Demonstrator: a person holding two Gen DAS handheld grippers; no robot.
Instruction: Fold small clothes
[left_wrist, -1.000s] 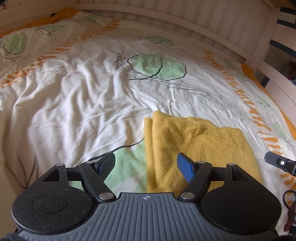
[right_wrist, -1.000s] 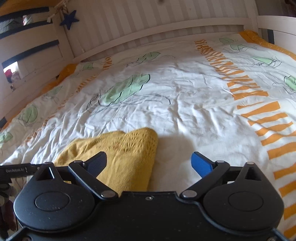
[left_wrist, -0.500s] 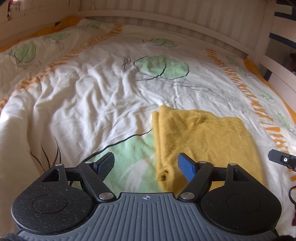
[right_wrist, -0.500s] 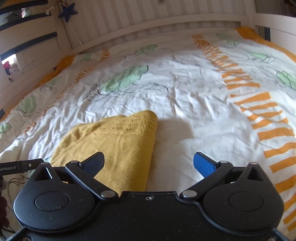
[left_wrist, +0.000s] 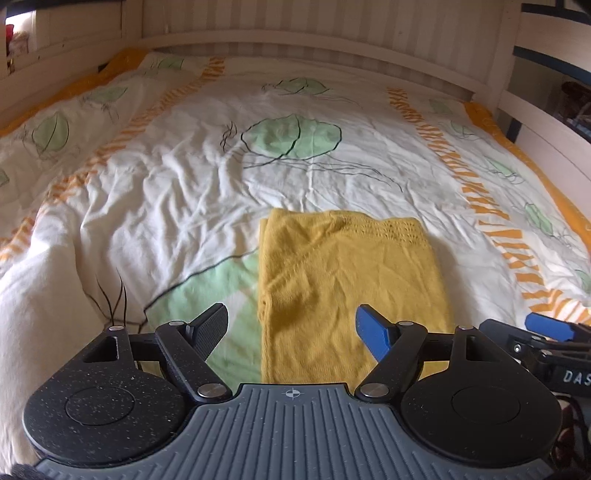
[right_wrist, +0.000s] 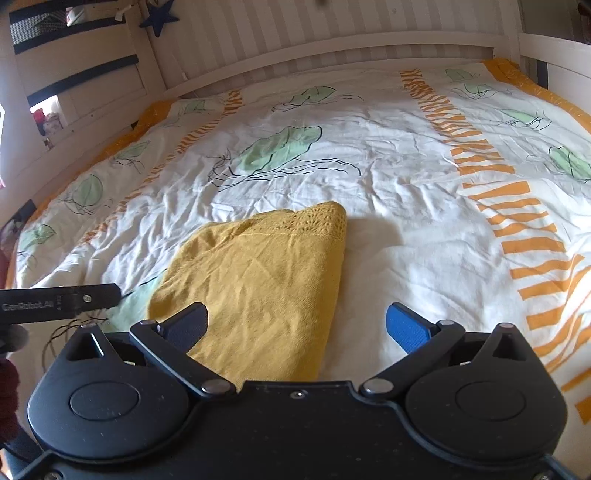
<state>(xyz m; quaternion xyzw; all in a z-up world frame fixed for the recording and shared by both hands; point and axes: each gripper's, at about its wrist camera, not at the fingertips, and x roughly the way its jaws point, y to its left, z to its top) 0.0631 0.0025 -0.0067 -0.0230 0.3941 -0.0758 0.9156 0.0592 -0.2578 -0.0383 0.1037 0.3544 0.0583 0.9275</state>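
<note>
Now | left claw (left_wrist: 291, 328) agape, empty, lettered "GenRobot.AI" | right claw (right_wrist: 295, 326) agape, empty, "DAS" | yellow garment (left_wrist: 347, 291) folded

Open duvet (left_wrist: 155, 206) surrounds the folded yellow garment (left_wrist: 343, 288); bed rails (left_wrist: 332, 48) hem it.

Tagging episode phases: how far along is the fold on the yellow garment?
Done: the yellow knit garment lies flat on the duvet as a neat folded rectangle, lace edge at the far end. In hand: nothing; the left gripper and right gripper are both open and clear of it. Left: no other clothes in view, so at most one more fold.
</note>
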